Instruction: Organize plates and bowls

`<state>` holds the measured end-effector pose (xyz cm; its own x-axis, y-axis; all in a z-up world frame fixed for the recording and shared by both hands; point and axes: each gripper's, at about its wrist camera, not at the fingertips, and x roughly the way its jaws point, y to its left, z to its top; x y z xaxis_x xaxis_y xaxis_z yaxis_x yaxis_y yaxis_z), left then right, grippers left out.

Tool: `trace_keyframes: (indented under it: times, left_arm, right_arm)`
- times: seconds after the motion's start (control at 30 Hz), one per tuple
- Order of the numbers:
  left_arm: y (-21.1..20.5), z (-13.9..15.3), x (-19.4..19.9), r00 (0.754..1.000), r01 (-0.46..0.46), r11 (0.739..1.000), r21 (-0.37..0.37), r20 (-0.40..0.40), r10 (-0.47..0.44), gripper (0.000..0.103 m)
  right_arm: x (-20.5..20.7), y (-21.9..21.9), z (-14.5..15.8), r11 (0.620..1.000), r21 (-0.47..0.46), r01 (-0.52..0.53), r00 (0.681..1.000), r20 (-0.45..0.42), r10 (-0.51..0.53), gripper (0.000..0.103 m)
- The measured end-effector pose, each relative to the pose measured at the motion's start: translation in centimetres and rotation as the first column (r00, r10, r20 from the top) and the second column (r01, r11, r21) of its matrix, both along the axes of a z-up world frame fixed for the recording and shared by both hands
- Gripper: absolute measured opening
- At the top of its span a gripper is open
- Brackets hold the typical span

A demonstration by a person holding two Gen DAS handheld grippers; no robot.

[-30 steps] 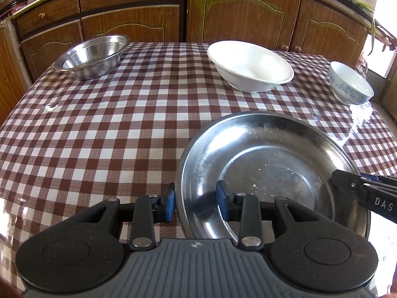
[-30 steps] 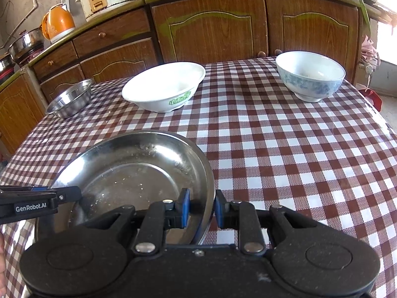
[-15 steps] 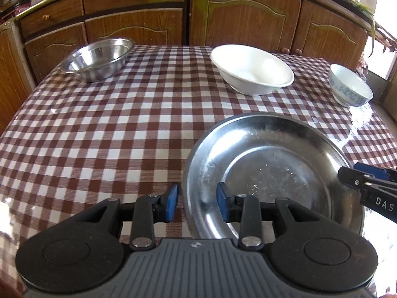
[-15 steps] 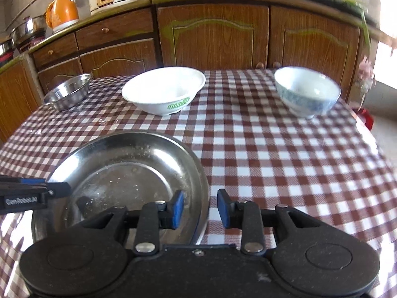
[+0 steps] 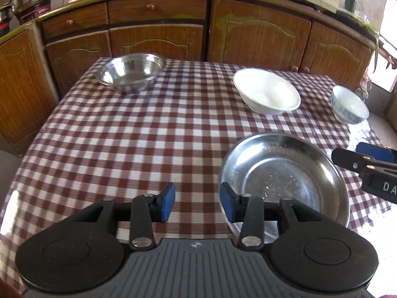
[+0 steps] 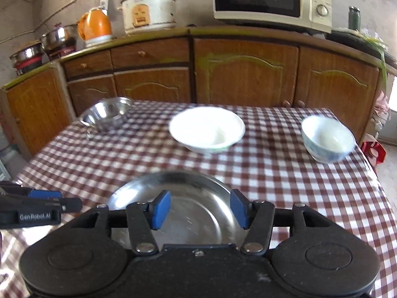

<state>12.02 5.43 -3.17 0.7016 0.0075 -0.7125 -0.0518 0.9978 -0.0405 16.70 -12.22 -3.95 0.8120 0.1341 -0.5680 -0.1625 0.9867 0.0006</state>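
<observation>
- A wide, shallow stainless-steel plate [image 5: 285,181] lay flat on the near part of the table with the red-and-white checked cloth [image 5: 139,134], its inside speckled with pale residue.
- The left gripper [image 5: 197,204], with blue pads on black fingers, stood above the plate's left rim; its jaws were opening, and only checked cloth showed in the gap between the pads.
- The plate's left edge lay just behind the left gripper's right pad, outside the gap; the pads pressed on nothing.
- The right gripper [image 6: 200,208], also blue-padded, had its jaws opening wide; the plate [image 6: 173,206] showed through the gap, lying on the cloth below and beyond the pads, not pinched by them.
- In the left wrist view the right gripper's tip [image 5: 367,160] hung over the plate's right rim.
- In the right wrist view the left gripper's tip [image 6: 42,204] sat to the plate's left.
- A small stainless-steel bowl [image 5: 132,74] stood at the far left corner.
- A large white ceramic bowl [image 5: 268,94] stood far, right of centre, well apart from the plate.
- A small white bowl with blue pattern [image 5: 348,108] stood at the far right edge.
</observation>
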Motion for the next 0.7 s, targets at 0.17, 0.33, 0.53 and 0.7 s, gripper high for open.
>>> trace_keyframes:
  times: [0.17, 0.33, 0.53, 0.7]
  left_arm:
    - [1.8, 1.7, -0.4, 1.0, -0.021, 0.999, 0.037, 0.016, 0.021, 0.042]
    - [4.2, 3.2, -0.7, 0.999, -0.037, 0.998, 0.06, 0.029, 0.035, 0.043]
    - [6.5, 3.8, -0.7, 0.997, -0.066, 0.995, 0.07, 0.048, 0.063, 0.043]
    - [8.2, 4.0, -0.6, 0.996, -0.079, 0.996, 0.043, 0.056, 0.076, 0.045]
  right_arm:
    - [0.3, 3.0, 2.2, 0.998, -0.011, -0.056, 0.998, 0.027, 0.056, 0.069]
    - [1.3, 5.8, 3.8, 0.996, -0.014, -0.088, 0.995, 0.041, 0.088, 0.069]
    - [1.8, 8.7, 4.3, 0.993, -0.005, -0.117, 0.992, 0.045, 0.117, 0.07]
    - [2.2, 10.6, 3.7, 0.992, 0.004, -0.129, 0.991, 0.029, 0.129, 0.07]
